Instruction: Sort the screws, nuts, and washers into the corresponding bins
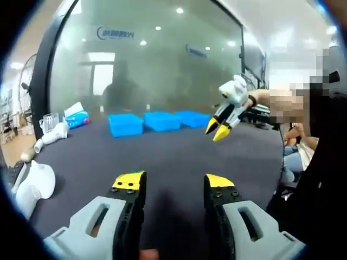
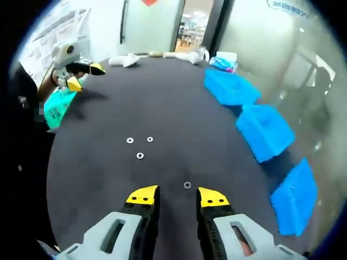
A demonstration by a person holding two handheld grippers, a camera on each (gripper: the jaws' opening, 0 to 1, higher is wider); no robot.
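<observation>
My right gripper [image 2: 172, 196] hangs spread above the nearest washer [image 2: 187, 185]; three more washers [image 2: 140, 156] lie farther (thin, flat things), so my tips may skid. Left gripper [image 1: 173, 181] spread too.

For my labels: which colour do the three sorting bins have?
The bins are bright blue, which shows best in the right gripper view.

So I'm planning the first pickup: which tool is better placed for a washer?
Right. The right tool is open just short of a washer; the left tool faces bare tabletop.
</observation>
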